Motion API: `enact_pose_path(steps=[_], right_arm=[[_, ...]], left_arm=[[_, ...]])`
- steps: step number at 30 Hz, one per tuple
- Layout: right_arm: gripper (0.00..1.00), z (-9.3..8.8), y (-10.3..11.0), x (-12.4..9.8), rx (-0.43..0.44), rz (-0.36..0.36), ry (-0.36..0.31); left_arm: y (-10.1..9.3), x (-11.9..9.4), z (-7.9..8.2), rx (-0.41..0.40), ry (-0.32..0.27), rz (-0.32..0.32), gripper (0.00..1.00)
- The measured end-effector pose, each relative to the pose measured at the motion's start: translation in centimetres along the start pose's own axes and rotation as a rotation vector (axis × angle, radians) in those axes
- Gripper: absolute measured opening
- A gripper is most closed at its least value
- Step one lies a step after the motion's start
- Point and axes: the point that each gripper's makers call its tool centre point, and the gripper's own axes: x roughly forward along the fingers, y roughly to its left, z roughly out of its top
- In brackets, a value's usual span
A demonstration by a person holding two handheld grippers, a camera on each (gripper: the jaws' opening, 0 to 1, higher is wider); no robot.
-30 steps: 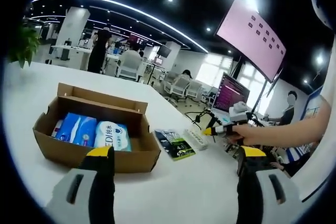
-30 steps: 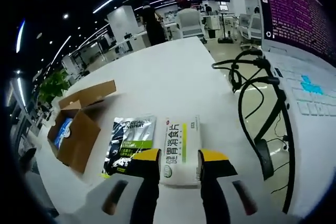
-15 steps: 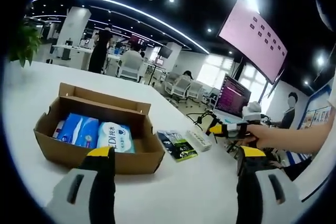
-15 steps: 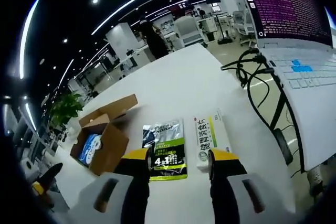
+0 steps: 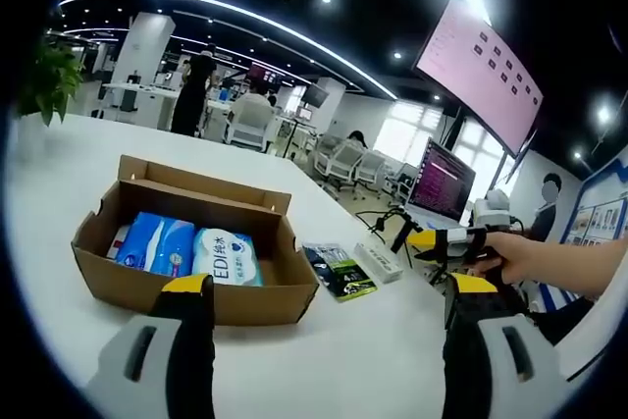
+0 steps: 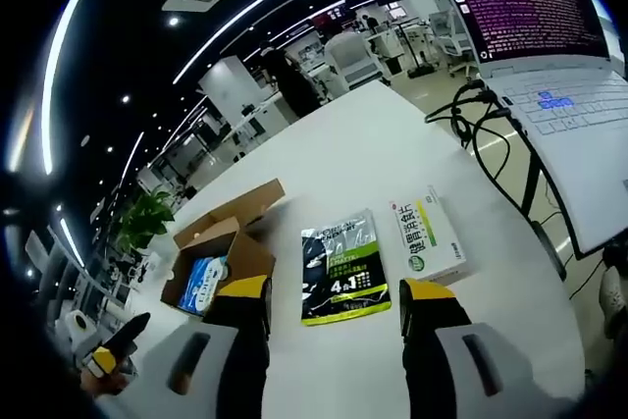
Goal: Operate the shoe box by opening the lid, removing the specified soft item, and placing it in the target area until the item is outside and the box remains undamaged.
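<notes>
While both of my grippers hang above the white table [image 5: 59, 174] with nothing between their jaws, I read the brown cardboard shoe box [image 5: 192, 257] as already open, its lid flap folded back on the far side. My left gripper [image 5: 329, 293] has its yellow-tipped jaws spread wide, just short of the near wall. My right gripper [image 6: 334, 291] is also spread and empty, hovering over the dark green-and-black foil sachet [image 6: 341, 267], which lies flat just beside the white-and-green flat medicine carton [image 6: 427, 235]; both sit outside the box.

Inside lie the soft packs I take to be the target: a blue-and-white plastic-wrapped tissue pack [image 5: 160, 242] touching a white wipes pack with blue lettering [image 5: 228, 256], side by side on the floor of the box.

I judge these packs light and squashy, with slick film that could slide off the pads. I would pinch across the narrow width near the middle, closing gently enough to dent the pack without bursting it, and lift straight up so the thin cardboard walls, which look easy to crease, are not dragged or bent.
</notes>
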Motion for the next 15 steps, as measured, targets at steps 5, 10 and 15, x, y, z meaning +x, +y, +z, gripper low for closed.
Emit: enact_pose_path(steps=[5,10,15], right_arm=[[0.55,-0.2,1.7,-0.3,0.032,0.035,-0.009],[0.57,-0.4,2.6,-0.7,0.053,0.054,-0.005],[0.58,-0.8,2.9,-1.2,0.069,0.052,0.011]], left_arm=[[0.3,-0.4,0.1,0.011,0.008,0.004,0.99],[0.7,-0.9,1.0,0.016,-0.021,0.021,0.99],[1.0,-1.3,1.7,0.023,-0.055,0.032,0.99]])
